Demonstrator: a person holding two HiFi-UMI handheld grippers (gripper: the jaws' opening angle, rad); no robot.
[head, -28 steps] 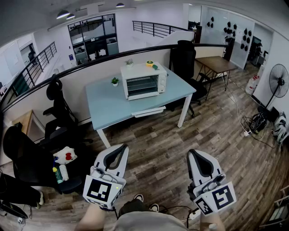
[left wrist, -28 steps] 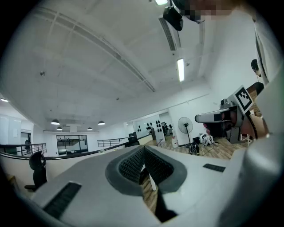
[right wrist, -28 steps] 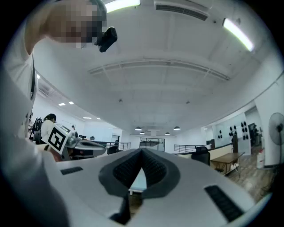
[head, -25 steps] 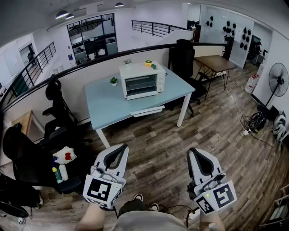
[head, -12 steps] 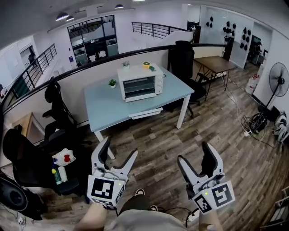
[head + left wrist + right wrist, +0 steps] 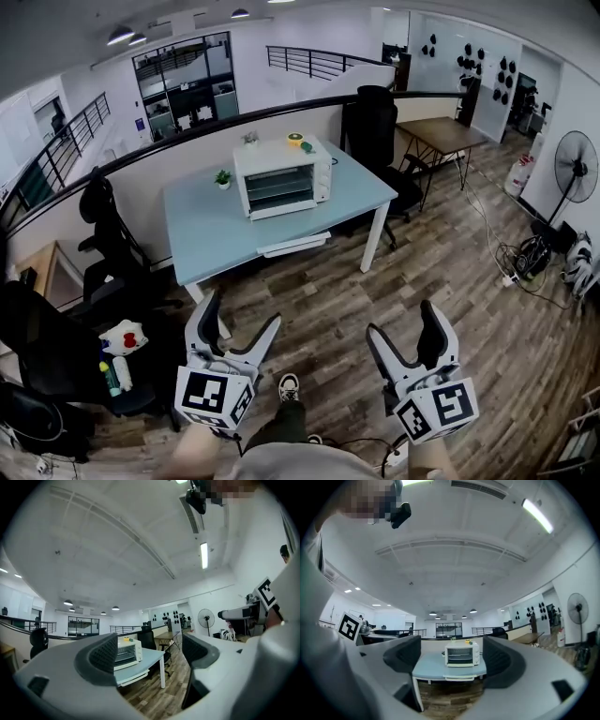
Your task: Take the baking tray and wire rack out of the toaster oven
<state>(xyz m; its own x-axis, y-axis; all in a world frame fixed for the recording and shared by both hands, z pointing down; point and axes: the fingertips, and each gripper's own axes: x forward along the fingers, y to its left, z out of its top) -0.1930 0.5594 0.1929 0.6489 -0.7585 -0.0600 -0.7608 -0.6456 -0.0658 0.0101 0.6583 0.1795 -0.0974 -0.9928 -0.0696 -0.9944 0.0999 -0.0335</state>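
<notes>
Both claws are held low in front of the person, over the wood floor, pointing level towards the table. The left gripper (image 6: 241, 314) has its jaws spread wide with nothing between them; they have just been opening. The right gripper (image 6: 403, 321) stands the same way: jaws wide apart, empty, just opened.

The white toaster oven (image 6: 279, 178) sits well ahead of both claws, on the pale blue table (image 6: 211, 234), towards that table's far edge. In the right gripper view the toaster oven (image 6: 461, 654) shows straight ahead in the gap between the two jaws, far beyond their tips. In the left gripper view it (image 6: 125, 652) shows ahead and partly behind the left jaw's pad. Its glass door faces the claws and is shut. The baking tray and wire rack cannot be told apart behind the glass from here.

A yellow item (image 6: 294, 141) lies on the oven's top. A small potted plant (image 6: 222, 177) stands on the table just left of the oven. A black office chair (image 6: 372, 117) stands beyond the table, ahead of the right claw. A standing fan (image 6: 574, 159) is far off to the right gripper's right.
</notes>
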